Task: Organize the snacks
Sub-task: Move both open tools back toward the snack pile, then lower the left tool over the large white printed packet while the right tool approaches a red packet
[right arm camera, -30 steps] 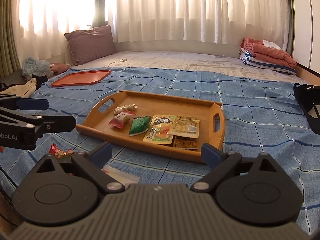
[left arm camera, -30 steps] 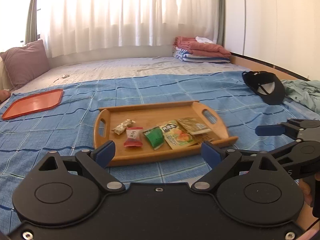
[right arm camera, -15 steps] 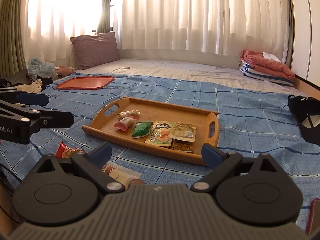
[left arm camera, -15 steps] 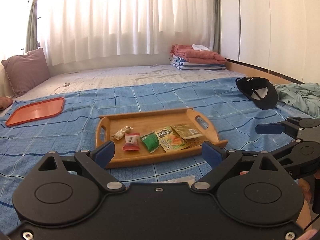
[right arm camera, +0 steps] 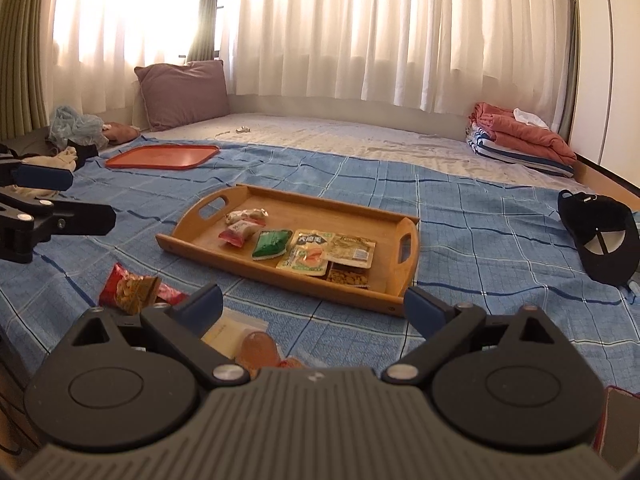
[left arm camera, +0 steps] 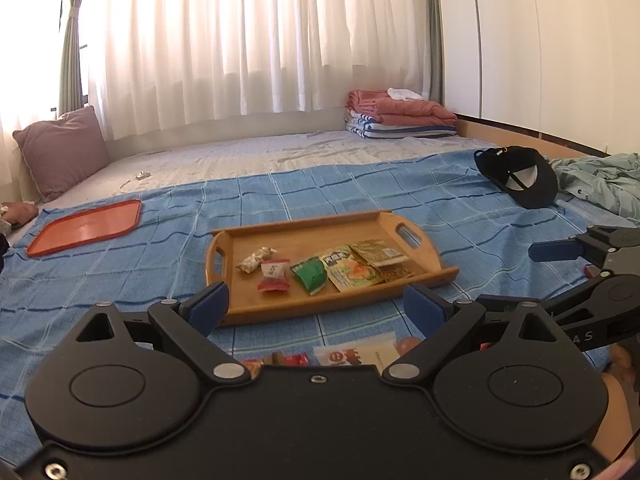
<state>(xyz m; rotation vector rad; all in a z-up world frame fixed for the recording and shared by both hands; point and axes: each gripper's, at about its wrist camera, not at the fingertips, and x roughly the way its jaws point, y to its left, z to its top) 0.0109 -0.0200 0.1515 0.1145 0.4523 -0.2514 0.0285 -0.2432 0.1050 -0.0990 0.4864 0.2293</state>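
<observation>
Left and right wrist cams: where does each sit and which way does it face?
Left wrist: on the left gripper, facing forward and slightly down across the blue blanket at the wooden tray; own two open fingers frame it, right gripper at right edge.
Right wrist: on the right gripper, same heading from further right; own open fingers, left gripper at left edge.
Shared: tray, orange tray, black cap, folded towels, pillow, curtains.

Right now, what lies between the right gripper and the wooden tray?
In the right wrist view, between the right gripper and wooden tray: only bare blue blanket.
</observation>
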